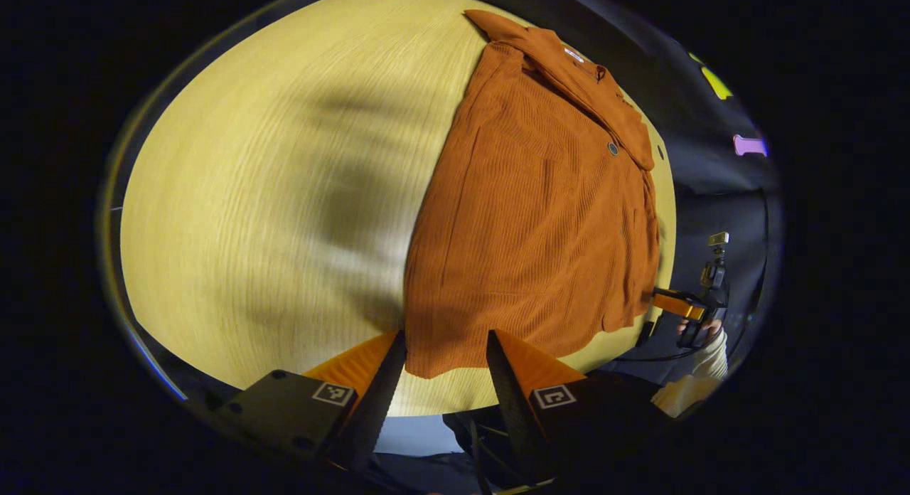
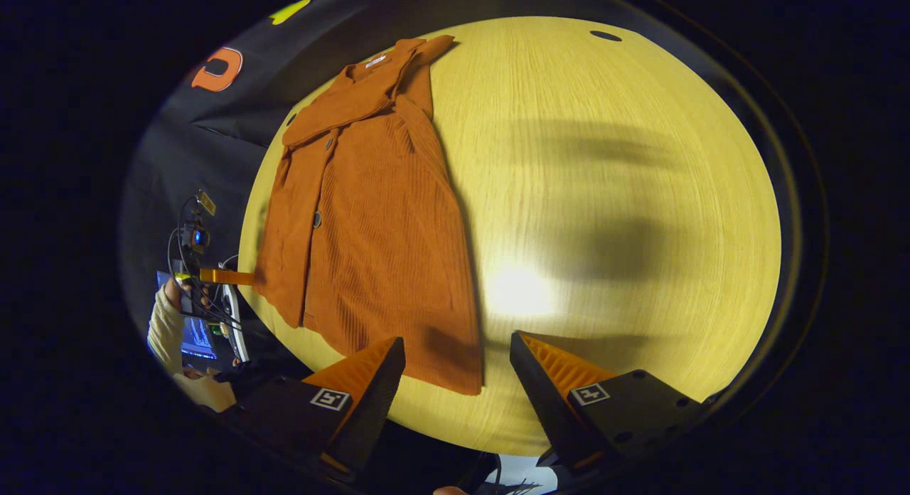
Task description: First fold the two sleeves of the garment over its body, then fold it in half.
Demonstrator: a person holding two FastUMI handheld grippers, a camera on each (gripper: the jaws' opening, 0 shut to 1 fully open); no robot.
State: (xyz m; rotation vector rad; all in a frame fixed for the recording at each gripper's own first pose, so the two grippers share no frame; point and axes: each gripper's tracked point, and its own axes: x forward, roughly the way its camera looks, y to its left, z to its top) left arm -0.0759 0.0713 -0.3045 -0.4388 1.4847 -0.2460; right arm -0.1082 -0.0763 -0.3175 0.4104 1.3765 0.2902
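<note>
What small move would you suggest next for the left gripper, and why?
Probably lower the left gripper onto the shirt's hem corner and close. No sleeve sticks out past the body, so the half-fold seems due, and that corner shows between its open fingers.

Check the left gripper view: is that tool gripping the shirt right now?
No. The left tool is open above the table, its fingers either side of the shirt hem corner without pressing on it.
</note>
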